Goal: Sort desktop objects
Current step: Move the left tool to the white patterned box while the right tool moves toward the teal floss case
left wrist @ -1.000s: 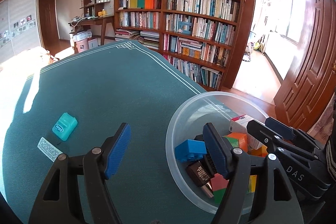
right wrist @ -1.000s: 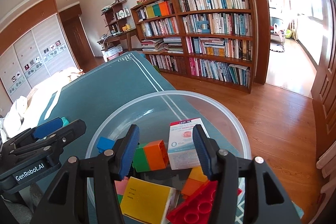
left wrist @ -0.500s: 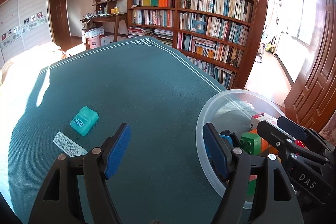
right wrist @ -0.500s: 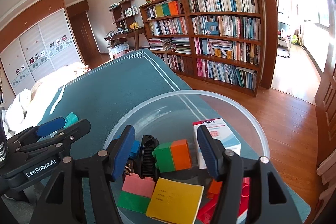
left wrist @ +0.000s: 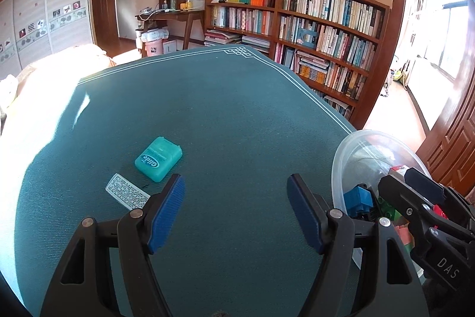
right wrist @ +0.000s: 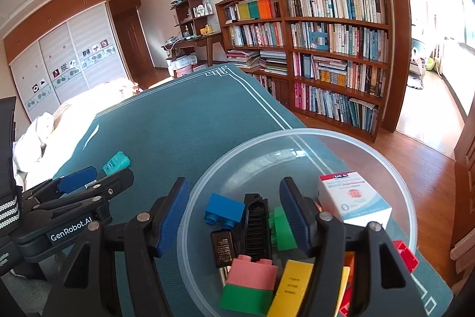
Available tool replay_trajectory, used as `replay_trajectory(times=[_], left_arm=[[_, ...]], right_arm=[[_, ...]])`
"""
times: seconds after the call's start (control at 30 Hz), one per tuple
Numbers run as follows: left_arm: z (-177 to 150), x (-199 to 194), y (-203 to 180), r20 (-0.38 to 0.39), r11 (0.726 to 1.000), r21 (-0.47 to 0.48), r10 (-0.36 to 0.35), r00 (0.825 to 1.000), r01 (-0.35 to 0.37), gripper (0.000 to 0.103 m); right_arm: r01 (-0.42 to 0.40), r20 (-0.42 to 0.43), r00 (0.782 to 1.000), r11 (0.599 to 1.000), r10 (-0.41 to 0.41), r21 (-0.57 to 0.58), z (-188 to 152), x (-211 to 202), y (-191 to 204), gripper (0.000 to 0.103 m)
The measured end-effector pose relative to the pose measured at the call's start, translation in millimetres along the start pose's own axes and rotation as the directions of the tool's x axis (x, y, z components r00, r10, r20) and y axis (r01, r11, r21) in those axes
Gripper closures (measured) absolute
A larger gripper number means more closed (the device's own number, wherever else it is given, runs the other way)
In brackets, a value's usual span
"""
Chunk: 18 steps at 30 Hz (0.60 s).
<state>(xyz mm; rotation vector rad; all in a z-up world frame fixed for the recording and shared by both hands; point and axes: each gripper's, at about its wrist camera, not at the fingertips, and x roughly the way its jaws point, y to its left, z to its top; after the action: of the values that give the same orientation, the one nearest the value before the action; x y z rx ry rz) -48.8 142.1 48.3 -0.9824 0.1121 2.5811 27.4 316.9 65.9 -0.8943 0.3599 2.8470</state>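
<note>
A clear plastic bowl sits at the table's right edge, holding toy bricks, a black comb, a white medicine box and a yellow booklet. It also shows in the left wrist view. A teal floss box and a small printed label lie on the green tablecloth, left of the bowl. My left gripper is open and empty above the cloth, right of the floss box. My right gripper is open and empty over the bowl's near left rim.
The green cloth table ends close behind the bowl on the right, with wooden floor below. A bookshelf stands beyond the table. The floss box also shows in the right wrist view, beyond the left gripper.
My left gripper has moved left, out of the bowl and over the cloth toward the floss box. My right gripper has shifted left over the bowl. Both stay open.
</note>
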Motion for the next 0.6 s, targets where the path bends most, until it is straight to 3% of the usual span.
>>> replay_trajectory(times=[0.6], left_arm=[[-6,17,67,-0.038,0.977,-0.157,0.143,0.989,-0.147,0.029]], right_arm=[[-0.064,-0.044,0.997,0.994,0.061,-0.088,-1,26,48,0.034]])
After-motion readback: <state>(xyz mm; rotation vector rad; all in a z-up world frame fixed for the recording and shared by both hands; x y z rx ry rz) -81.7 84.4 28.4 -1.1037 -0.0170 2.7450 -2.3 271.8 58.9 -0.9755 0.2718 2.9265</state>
